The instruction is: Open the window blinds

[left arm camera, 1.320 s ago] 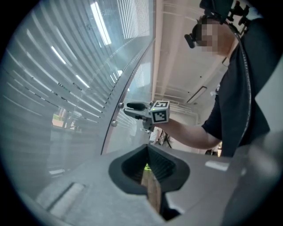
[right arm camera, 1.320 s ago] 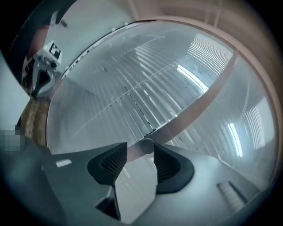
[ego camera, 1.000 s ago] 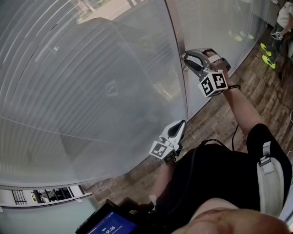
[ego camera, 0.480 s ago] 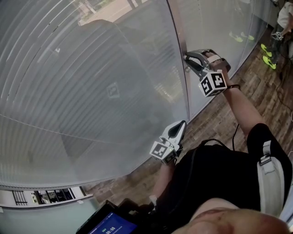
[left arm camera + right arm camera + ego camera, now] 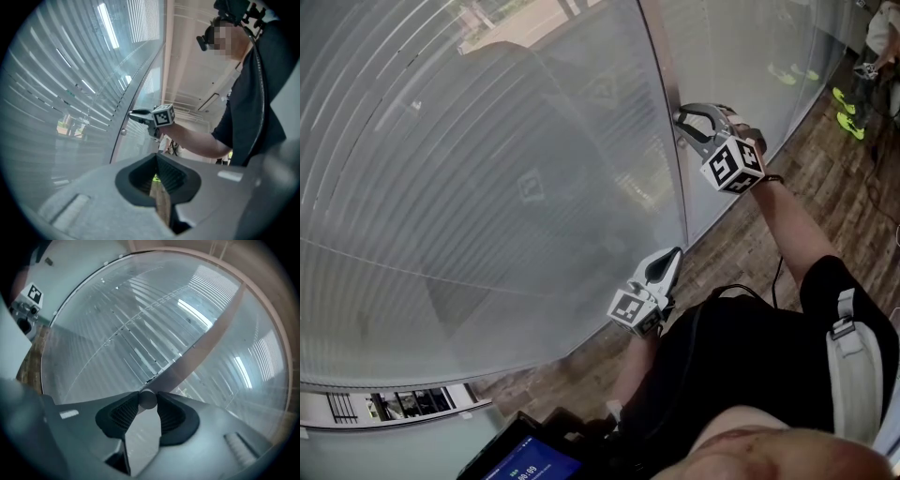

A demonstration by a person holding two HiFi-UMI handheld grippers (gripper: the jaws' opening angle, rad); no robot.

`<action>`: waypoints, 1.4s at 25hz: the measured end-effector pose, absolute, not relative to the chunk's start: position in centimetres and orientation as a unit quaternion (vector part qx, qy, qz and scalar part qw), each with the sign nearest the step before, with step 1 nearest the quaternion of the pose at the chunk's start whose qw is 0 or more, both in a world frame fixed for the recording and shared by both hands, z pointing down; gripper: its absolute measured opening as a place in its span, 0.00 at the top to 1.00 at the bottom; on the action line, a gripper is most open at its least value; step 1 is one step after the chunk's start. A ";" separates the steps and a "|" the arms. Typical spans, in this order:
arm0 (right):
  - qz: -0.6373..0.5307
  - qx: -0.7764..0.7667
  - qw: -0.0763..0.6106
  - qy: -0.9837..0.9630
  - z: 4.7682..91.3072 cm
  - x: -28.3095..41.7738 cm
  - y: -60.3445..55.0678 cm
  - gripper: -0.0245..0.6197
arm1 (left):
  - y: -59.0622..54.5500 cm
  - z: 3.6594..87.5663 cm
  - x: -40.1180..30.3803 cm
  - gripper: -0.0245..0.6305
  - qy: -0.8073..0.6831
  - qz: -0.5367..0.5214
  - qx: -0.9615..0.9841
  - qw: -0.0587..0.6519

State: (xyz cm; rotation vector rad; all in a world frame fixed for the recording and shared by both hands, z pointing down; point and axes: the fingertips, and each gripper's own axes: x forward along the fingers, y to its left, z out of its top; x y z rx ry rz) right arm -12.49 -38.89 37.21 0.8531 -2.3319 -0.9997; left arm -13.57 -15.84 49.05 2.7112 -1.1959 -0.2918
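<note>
Closed horizontal blinds point(image 5: 487, 169) fill the big window pane, also seen in the right gripper view point(image 5: 140, 329). A vertical frame post point(image 5: 667, 84) borders the pane. My right gripper point(image 5: 680, 117) is raised to this post, shut on a small round grey knob point(image 5: 148, 398); both pads touch it. Its jaws have just been closing on the knob, then easing slightly. The left gripper view shows the right gripper point(image 5: 132, 113) at the post, with a small round fitting point(image 5: 123, 132) just below its tips. My left gripper point(image 5: 668, 261) hangs lower beside the glass, shut and empty.
Wooden floor point(image 5: 741, 248) runs along the window's foot. A person with bright green shoes point(image 5: 848, 112) stands at the far upper right. A dark screen point(image 5: 520, 459) sits at the bottom edge, near my body.
The right gripper has rolled about its own axis on the knob, so its marker cube now sits tilted and slightly higher. The left gripper has stayed where it was.
</note>
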 end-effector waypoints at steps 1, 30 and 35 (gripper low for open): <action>-0.345 0.315 0.221 -0.856 37.1 -12.5 -39.0 0.77 | -15.8 49.0 -13.5 0.96 -0.400 -0.095 0.907 0.090; 0.077 0.318 -0.001 -0.945 37.3 -11.9 -40.5 0.76 | -15.8 50.6 -12.8 0.96 -0.400 -0.088 0.909 0.081; 0.076 0.315 0.001 -0.946 37.4 -12.2 -40.7 0.76 | -15.8 50.5 -12.6 0.96 -0.394 -0.087 0.911 0.088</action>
